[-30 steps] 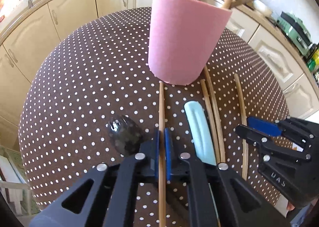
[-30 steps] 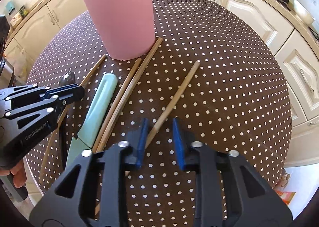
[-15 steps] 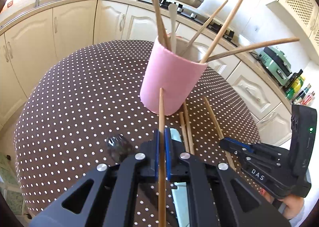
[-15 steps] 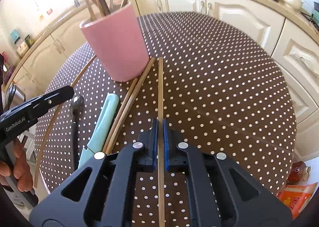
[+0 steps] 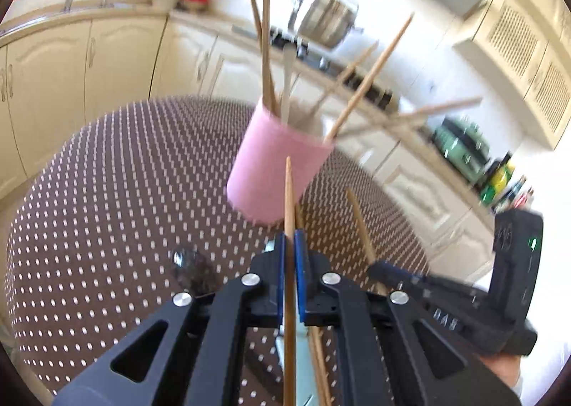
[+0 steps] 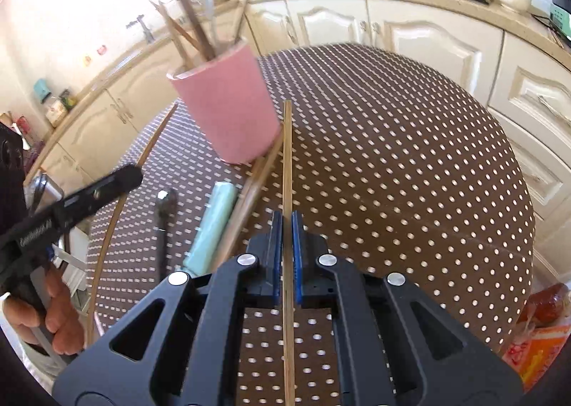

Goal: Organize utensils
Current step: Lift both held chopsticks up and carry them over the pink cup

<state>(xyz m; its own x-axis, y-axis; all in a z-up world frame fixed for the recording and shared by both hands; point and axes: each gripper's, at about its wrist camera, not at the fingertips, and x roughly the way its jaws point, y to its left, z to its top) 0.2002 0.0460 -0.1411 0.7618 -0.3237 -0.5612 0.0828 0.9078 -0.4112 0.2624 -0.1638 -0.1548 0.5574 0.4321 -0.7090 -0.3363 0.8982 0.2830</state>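
Left view is motion-blurred — we can't make out the dark utensil (image 5: pixel 191 263) left of our left claw (image 5: pixel 289 252), clamped on one wooden stick (image 5: pixel 289 213). Right claw (image 6: pixel 287 227) pinches another stick (image 6: pixel 287 163). Ahead on the counter (image 6: pixel 410 156), pink cup (image 6: pixel 225 102) holds approx. six sticks (image 5: pixel 266 42) — tops cut off.

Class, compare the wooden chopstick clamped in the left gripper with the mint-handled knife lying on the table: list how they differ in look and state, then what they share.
1. The chopstick is thin, pale wood; the knife has a thick mint-green handle.
2. The left gripper is shut on the chopstick, while nothing holds the knife.
3. The chopstick is lifted off the table; the knife lies flat on it.
Shared: both are long utensils outside the pink cup.
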